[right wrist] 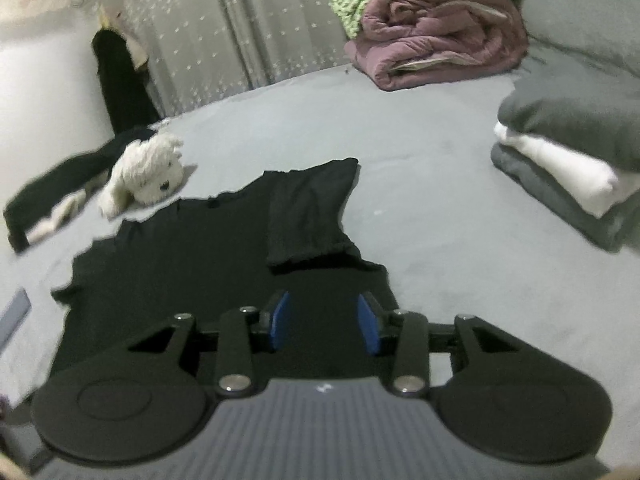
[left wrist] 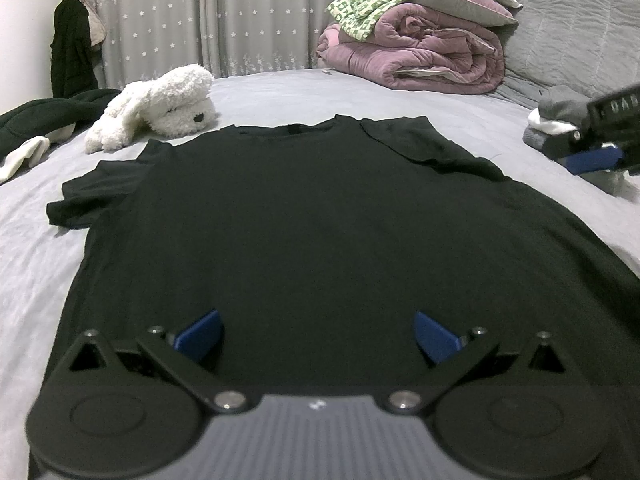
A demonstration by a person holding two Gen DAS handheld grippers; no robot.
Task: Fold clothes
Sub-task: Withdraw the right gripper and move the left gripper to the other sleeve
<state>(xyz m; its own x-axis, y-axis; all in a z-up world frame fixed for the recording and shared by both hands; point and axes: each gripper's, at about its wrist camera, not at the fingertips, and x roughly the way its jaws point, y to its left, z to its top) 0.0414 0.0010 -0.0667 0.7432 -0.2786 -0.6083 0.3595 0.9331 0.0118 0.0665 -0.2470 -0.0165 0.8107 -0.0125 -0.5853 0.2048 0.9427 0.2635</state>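
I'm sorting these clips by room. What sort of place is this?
Most likely a bedroom. The black T-shirt lies spread on a bed, with a rolled quilt and pillow at the far end, a plush dog, and curtains behind.

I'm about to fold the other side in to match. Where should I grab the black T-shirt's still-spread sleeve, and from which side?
Take the outer cuff of the spread sleeve of the black T-shirt with the left hand-held gripper, coming in from the bare sheet beside it. That hem lies flat and free, probably easy to pinch.
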